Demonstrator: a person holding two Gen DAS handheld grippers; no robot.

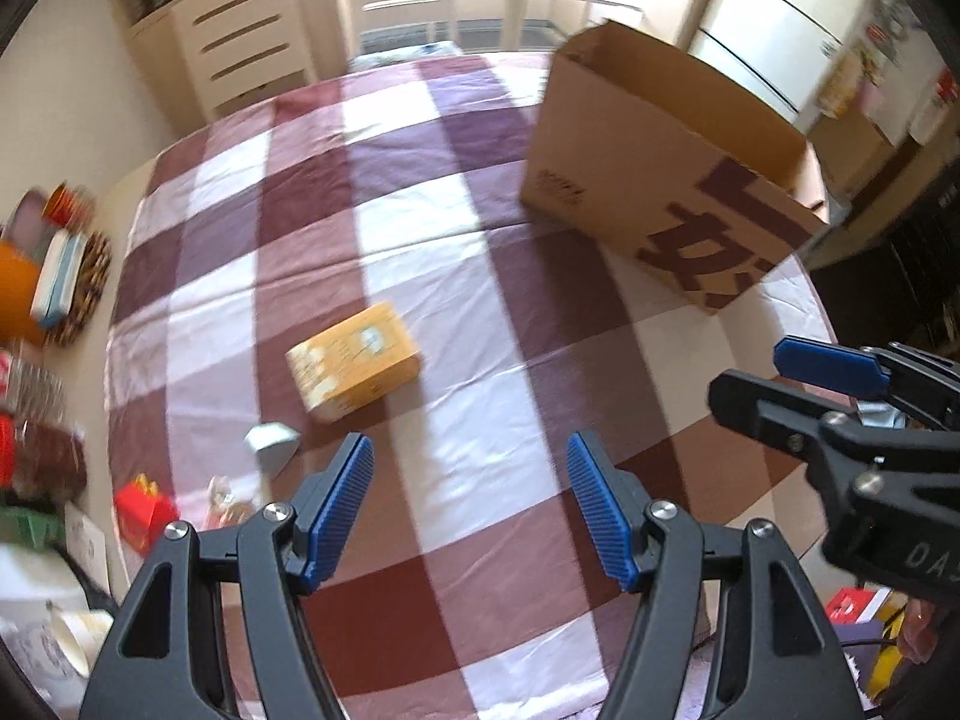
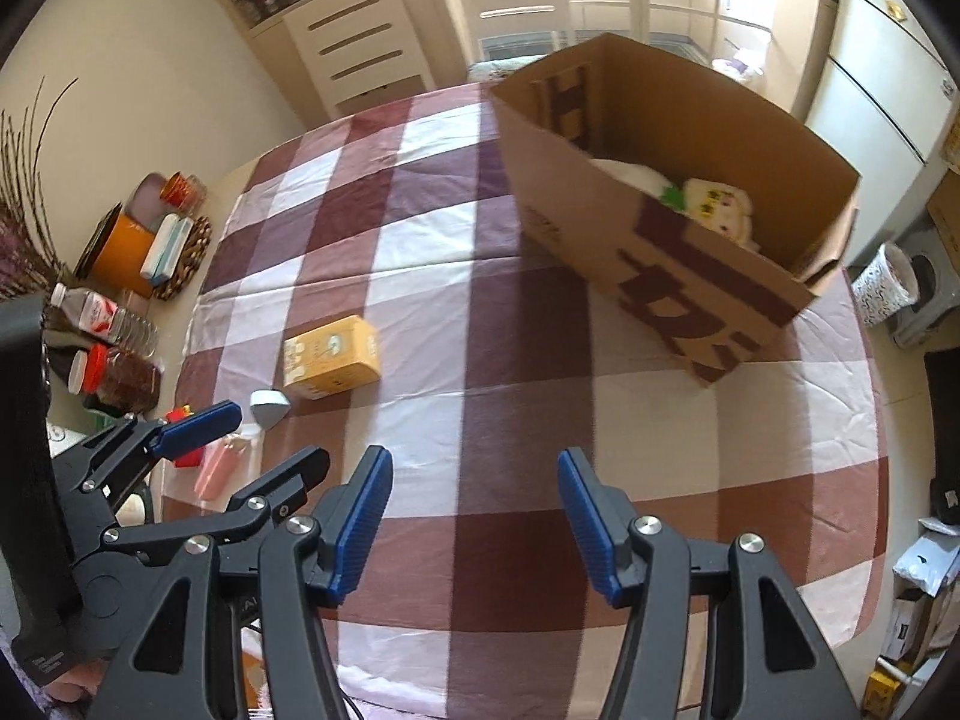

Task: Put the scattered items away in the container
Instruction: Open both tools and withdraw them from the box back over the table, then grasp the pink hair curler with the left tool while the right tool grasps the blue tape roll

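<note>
An open cardboard box (image 1: 672, 168) stands at the far right of the checked tablecloth (image 1: 456, 276); in the right wrist view the box (image 2: 672, 252) holds a white plush toy (image 2: 720, 207). A yellow carton (image 1: 354, 360) lies left of centre, also in the right wrist view (image 2: 332, 357). Near it lie a small grey wedge (image 1: 273, 447), a red fries-shaped toy (image 1: 144, 513) and a pink packet (image 2: 219, 462). My left gripper (image 1: 471, 510) is open and empty above the near cloth. My right gripper (image 2: 474, 519) is open and empty beside it.
Jars, a bottle (image 2: 102, 315), an orange container (image 2: 117, 249) and a woven mat (image 2: 186, 258) crowd the left table edge. White drawers (image 2: 360, 42) stand beyond the table. A fridge (image 1: 774, 42) is at the far right. Clutter lies on the floor at right (image 2: 918, 600).
</note>
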